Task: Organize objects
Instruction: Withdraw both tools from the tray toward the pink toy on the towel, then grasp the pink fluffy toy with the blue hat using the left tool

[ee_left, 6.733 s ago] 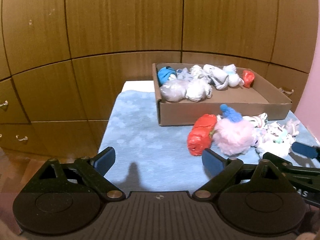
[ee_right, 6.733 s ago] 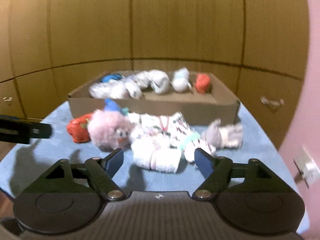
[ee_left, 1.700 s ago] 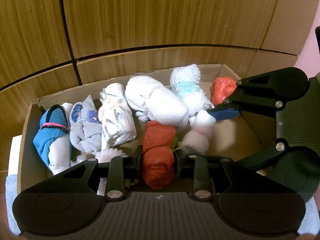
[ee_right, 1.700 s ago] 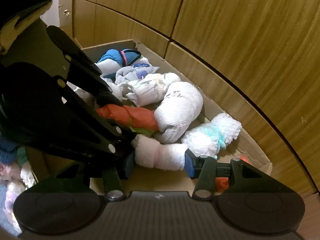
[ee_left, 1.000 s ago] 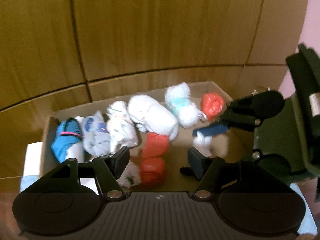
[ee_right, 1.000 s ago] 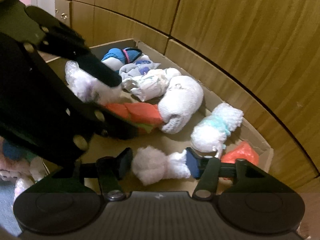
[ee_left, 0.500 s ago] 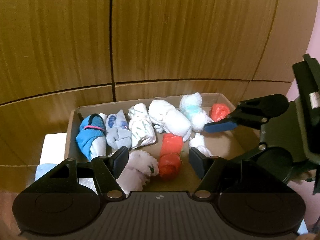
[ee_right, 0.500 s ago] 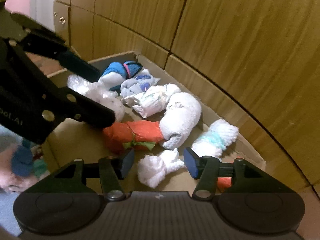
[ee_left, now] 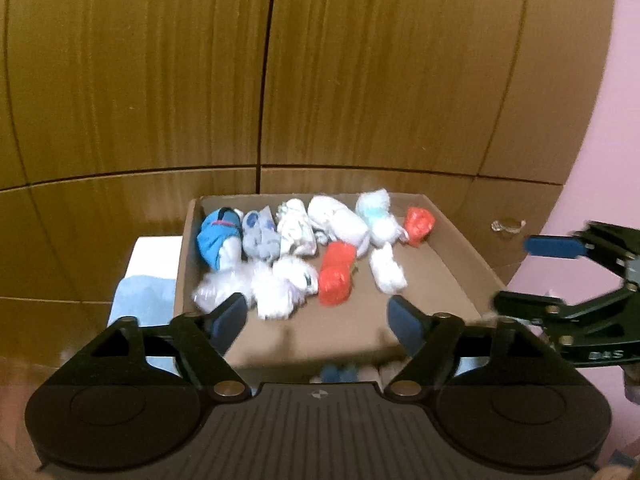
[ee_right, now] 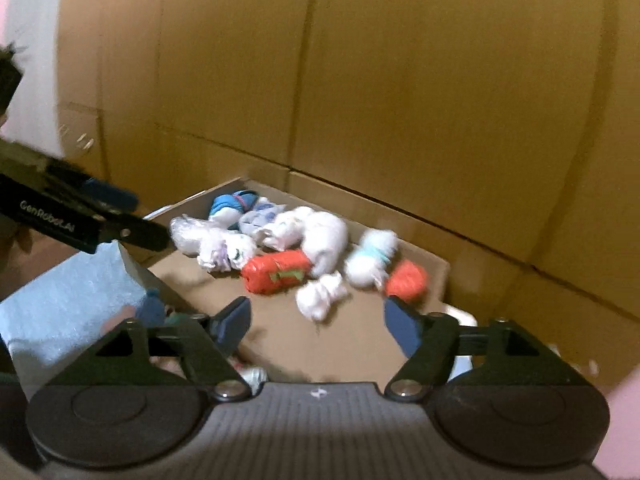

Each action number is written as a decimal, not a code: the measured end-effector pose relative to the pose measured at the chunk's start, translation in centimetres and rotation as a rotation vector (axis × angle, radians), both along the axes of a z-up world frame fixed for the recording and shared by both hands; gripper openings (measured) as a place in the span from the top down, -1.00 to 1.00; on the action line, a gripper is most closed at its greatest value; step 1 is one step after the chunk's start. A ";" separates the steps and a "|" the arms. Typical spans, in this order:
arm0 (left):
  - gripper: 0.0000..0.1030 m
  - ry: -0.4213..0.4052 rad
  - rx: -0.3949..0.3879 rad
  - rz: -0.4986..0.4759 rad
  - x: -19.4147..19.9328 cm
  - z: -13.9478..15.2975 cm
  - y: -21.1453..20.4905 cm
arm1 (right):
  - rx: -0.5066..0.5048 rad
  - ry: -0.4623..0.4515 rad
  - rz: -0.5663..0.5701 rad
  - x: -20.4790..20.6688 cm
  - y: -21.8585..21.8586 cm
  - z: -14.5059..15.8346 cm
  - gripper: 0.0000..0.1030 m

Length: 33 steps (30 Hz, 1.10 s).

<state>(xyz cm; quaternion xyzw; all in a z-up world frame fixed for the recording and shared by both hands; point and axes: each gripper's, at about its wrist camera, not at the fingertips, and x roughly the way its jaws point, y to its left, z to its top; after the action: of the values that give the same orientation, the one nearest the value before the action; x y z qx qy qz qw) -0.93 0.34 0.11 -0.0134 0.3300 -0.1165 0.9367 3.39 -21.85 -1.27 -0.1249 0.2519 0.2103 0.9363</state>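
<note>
A shallow cardboard box [ee_left: 460, 268] holds several rolled sock bundles. A red bundle [ee_left: 337, 268] and a small white bundle [ee_left: 386, 268] lie in its middle; both also show in the right wrist view, the red bundle [ee_right: 278, 271] and the white bundle [ee_right: 322, 295]. My left gripper [ee_left: 318, 322] is open and empty above the box's near wall. My right gripper [ee_right: 318, 320] is open and empty over the box's bare floor; it also shows at the right of the left wrist view [ee_left: 552, 276].
The box stands on a light blue cloth [ee_right: 72, 300] against brown wooden cabinet fronts [ee_left: 360, 80]. A blue bundle [ee_right: 154, 308] and other soft bundles lie on the cloth outside the box's near wall. A pink wall [ee_left: 608, 160] is at the right.
Both grippers have let go of their bundles, the red and the small white one, and pulled back and up from the box. Both bundles now lie in the box.
</note>
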 end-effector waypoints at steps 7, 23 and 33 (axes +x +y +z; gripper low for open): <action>-0.66 -0.025 0.054 -0.026 -4.3 -3.5 -1.3 | 0.162 -0.046 -0.171 -8.6 -1.6 -5.1 -0.69; -0.66 0.002 0.066 0.015 -3.7 -7.7 -2.2 | 0.200 -0.195 -0.297 -14.0 -1.5 -8.5 -0.92; 0.11 0.010 -0.034 0.002 -3.1 -8.2 -1.6 | 0.159 -0.237 -0.296 -14.5 -1.2 -9.0 -0.91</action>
<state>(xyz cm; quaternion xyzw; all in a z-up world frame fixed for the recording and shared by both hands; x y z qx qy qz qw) -4.05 -1.30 -8.09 -0.0300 0.3327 -0.1212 0.9347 -11.10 -23.10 -10.25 -0.0361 0.1383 0.0732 0.9870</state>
